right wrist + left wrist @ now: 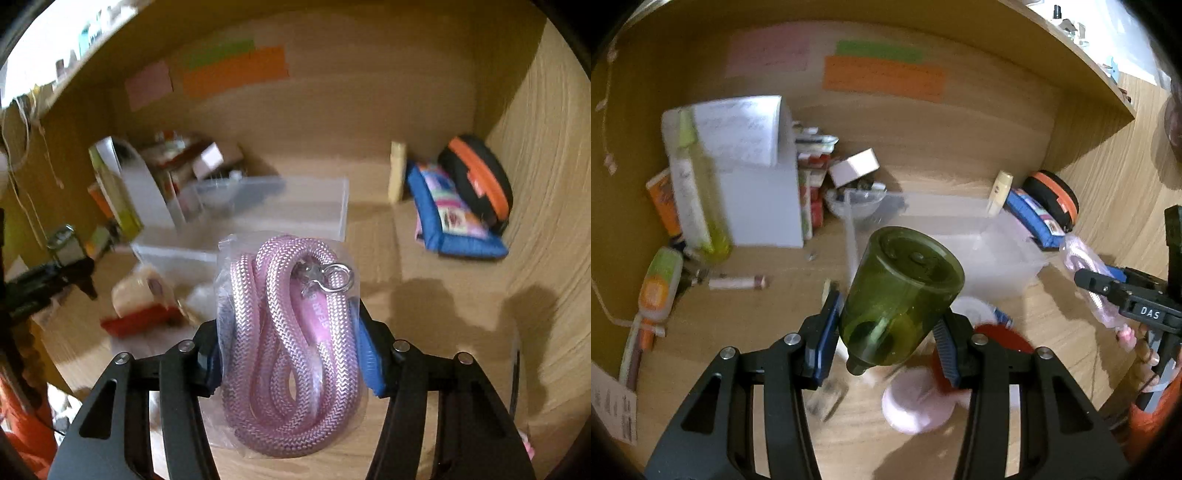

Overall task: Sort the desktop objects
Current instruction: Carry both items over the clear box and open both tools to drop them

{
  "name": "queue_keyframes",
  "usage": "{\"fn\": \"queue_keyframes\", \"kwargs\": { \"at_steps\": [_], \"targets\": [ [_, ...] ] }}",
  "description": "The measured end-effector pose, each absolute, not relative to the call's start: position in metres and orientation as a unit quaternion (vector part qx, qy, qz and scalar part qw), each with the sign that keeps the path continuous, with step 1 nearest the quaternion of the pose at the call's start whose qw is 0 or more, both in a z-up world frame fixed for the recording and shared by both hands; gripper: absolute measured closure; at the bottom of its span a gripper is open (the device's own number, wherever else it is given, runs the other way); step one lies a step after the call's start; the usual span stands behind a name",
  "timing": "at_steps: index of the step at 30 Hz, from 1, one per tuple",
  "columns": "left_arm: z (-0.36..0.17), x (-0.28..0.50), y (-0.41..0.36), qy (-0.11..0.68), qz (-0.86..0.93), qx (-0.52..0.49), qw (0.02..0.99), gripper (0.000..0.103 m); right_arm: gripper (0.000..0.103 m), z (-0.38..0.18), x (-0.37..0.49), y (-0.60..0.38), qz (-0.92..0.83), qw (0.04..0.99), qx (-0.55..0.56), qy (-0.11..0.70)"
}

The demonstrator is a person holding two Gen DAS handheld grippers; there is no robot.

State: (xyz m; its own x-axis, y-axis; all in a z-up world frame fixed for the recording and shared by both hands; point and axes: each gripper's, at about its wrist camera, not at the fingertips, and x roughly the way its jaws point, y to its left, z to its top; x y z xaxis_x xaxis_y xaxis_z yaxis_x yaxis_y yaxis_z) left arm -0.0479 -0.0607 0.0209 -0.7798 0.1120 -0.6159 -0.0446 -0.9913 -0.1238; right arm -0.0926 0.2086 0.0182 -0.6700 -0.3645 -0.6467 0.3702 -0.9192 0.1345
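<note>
My left gripper (886,332) is shut on a green translucent bottle (901,295), held with its base pointing forward, above the wooden desk. My right gripper (291,350) is shut on a clear bag with a coiled pink rope (291,343) and a metal clasp. The right gripper and its bag also show in the left wrist view (1108,291) at the right. A clear plastic bin (979,243) stands ahead of both grippers; it shows in the right wrist view (258,206) too.
A white box (753,173), tubes and bottles crowd the left back corner. A blue pouch (454,221) and a black-orange case (480,177) lie at the right back. A tape roll on a red holder (144,306) and a pink round thing (916,402) lie near the front.
</note>
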Motion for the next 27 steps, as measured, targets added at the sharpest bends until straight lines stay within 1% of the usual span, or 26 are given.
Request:
{"fn": "queue_keyframes", "kwargs": {
  "at_steps": [6, 13, 18, 27],
  "targets": [
    [0.035, -0.083, -0.054, -0.047, 0.945, -0.318, 0.051, 0.056, 0.049, 0.039, -0.107, 0.197, -0.927, 0.202, 0.315, -0.004],
    [0.033, -0.137, -0.058, -0.061, 0.935, -0.345, 0.059, 0.056, 0.049, 0.042, -0.147, 0.179, -0.92, 0.217, 0.325, -0.015],
    [0.019, -0.167, -0.058, -0.073, 0.92, -0.377, 0.076, 0.056, 0.049, 0.03, -0.172, 0.165, -0.915, 0.212, 0.343, -0.005],
    [-0.008, -0.196, -0.044, -0.044, 0.904, -0.418, 0.084, 0.056, 0.049, -0.004, -0.209, 0.148, -0.901, 0.195, 0.387, 0.027]
  ]
}}
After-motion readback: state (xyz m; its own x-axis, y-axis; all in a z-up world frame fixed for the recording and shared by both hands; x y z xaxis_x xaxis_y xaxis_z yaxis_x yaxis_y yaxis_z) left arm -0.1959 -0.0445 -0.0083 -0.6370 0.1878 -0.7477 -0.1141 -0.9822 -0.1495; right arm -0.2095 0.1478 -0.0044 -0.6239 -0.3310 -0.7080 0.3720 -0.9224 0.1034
